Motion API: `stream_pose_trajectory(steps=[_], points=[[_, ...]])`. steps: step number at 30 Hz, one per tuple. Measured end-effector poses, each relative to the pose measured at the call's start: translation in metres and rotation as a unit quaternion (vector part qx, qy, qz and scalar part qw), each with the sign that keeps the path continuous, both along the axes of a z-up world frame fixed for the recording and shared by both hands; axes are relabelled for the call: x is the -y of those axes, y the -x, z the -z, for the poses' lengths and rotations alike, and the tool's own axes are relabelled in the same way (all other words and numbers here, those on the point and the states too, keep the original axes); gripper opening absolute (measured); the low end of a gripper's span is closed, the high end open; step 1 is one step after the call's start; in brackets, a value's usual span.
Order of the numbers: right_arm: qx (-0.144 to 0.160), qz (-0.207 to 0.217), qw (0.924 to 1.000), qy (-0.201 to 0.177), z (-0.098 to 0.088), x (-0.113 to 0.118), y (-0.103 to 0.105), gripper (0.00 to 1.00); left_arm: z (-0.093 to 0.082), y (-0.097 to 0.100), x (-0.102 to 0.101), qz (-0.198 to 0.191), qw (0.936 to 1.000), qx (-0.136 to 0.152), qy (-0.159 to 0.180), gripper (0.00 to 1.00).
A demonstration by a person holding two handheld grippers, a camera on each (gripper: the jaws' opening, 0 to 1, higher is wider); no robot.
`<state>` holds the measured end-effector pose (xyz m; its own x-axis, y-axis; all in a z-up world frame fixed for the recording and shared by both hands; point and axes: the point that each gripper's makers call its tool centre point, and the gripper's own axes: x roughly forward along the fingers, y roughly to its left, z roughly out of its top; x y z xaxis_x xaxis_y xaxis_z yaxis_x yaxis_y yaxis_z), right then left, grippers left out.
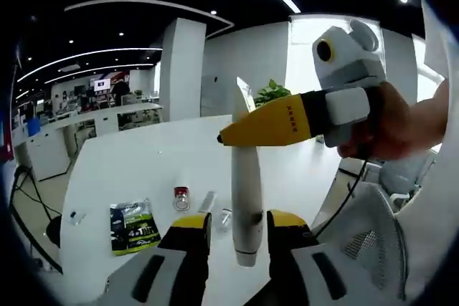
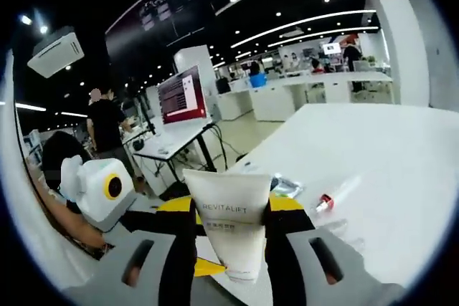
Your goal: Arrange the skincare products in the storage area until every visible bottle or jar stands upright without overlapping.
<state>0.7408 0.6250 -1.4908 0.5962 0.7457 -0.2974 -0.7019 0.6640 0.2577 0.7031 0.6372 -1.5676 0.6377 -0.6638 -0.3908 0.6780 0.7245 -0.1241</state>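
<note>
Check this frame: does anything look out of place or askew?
Yes. One white tube is pinched by both grippers at once, the left gripper low on it and the right gripper from the side, lifted off the table. A small red-capped bottle lies on its side there, not upright.

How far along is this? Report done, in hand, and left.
Done: nothing stands upright yet. In hand: left gripper and right gripper both clamp the white tube. Left: red-capped vial and green sachet lie flat on the table.
</note>
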Motion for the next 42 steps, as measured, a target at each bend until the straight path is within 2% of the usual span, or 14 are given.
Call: stream_pose_trajectory(steps=[3,6,11,12,14,16,20,21,22,33,42], points=[[0.005,0.006,1.0,0.002,-0.001,0.004,-0.01,0.34,0.015,0.001,-0.016,-0.001,0.9978,0.019,-0.063,0.35],[0.004,0.013,0.9999,0.006,0.001,0.008,-0.02,0.34,0.029,0.001,-0.025,-0.004,0.9942,0.024,-0.105,0.35],[0.006,0.02,0.9997,0.011,0.001,0.011,-0.034,0.34,0.046,0.004,-0.027,0.004,0.989,0.037,-0.143,0.35],[0.007,0.021,0.9997,0.012,0.0,0.012,-0.036,0.34,0.045,0.001,-0.028,0.004,0.9849,0.058,-0.163,0.34],[0.008,0.022,0.9996,0.014,0.001,0.012,-0.042,0.34,0.038,0.0,-0.024,0.009,0.9804,0.092,-0.174,0.32],[0.009,0.024,0.9996,0.015,0.001,0.012,-0.046,0.34,0.035,0.003,-0.022,0.012,0.9786,0.107,-0.175,0.3],[0.01,0.032,0.9992,0.019,0.003,0.016,-0.06,0.34,0.041,0.001,-0.025,0.007,0.98,0.093,-0.176,0.28],[0.007,0.035,0.9992,0.02,0.004,0.017,-0.064,0.34,0.044,0.001,-0.028,-0.003,0.982,0.077,-0.173,0.28],[0.005,0.037,0.9991,0.02,0.004,0.018,-0.067,0.34,0.044,-0.001,-0.03,-0.006,0.9822,0.074,-0.173,0.28],[0.008,0.063,0.9976,0.028,0.001,0.025,-0.107,0.34,0.045,-0.001,-0.034,-0.016,0.982,0.074,-0.173,0.28],[0.009,0.083,0.9954,0.047,0.006,0.028,-0.127,0.34,0.047,-0.001,-0.034,-0.013,0.9811,0.076,-0.177,0.28]])
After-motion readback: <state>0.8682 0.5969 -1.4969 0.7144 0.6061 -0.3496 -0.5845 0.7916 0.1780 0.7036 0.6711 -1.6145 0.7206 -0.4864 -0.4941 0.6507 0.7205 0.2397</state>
